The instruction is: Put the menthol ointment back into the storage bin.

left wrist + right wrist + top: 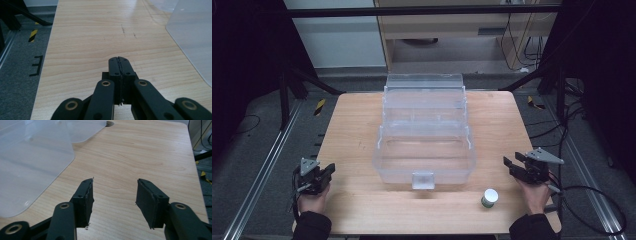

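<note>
From the high view, a clear plastic tiered box (424, 132) stands open in the middle of the wooden counter (352, 130), its trays stepped back toward the far edge and a small latch at its near wall. A small white-capped jar with a green body (489, 198) stands on the counter near the front right, well apart from the box; any label on it is too small to read, and no writing can be made out on the box. The left hand-held gripper (328, 172) rests at the counter's near left corner, held by the left hand (312, 200) coming up from the bottom edge, a grey three-cornered plate on top, jaws pointing toward the box. The right hand-held gripper (511, 165) sits at the near right edge in the right hand (534, 192), pointing inward to the left, its cable looping off over the floor.

In the left gripper view, the left hand-held gripper (118, 61) has its jaws pressed together with nothing between them, low over bare wood, the box's wall (192, 32) at the right.

In the right gripper view, the right hand-held gripper (115, 192) has its jaws spread wide apart over bare wood, holding nothing, with the clear box (32, 160) to the left.
</note>
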